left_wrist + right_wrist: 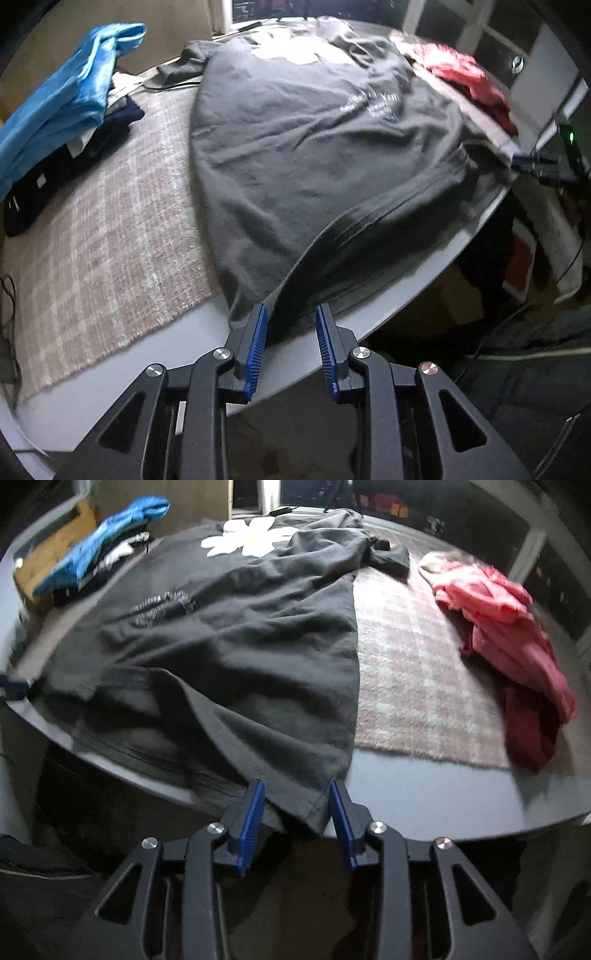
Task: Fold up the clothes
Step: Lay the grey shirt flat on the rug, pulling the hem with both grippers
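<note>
**Both grippers at the hem of the dark T-shirt**

Nearest the cameras, the left gripper (290, 321) and the right gripper (297, 797) each sit at the near edge of the desk (207, 325) with their jaws wide. A bottom corner of the dark T-shirt (314, 155) lies in each gap, and neither pair presses on it. The hem hangs slightly over the desk's rim.

Beyond them the shirt lies spread lengthwise on a checked mat (413, 686), wrinkled, with a white flower print (243, 535) at its far end. One side looks already turned in over the body, though blur makes this uncertain.

My reading: this fits jaws about to close on the hem, or jaws just let go of it; the pictures cannot settle which.

Further off, a blue garment (70, 96) tops a stack on the left, and a pink garment (506, 627) lies crumpled on the right.
</note>
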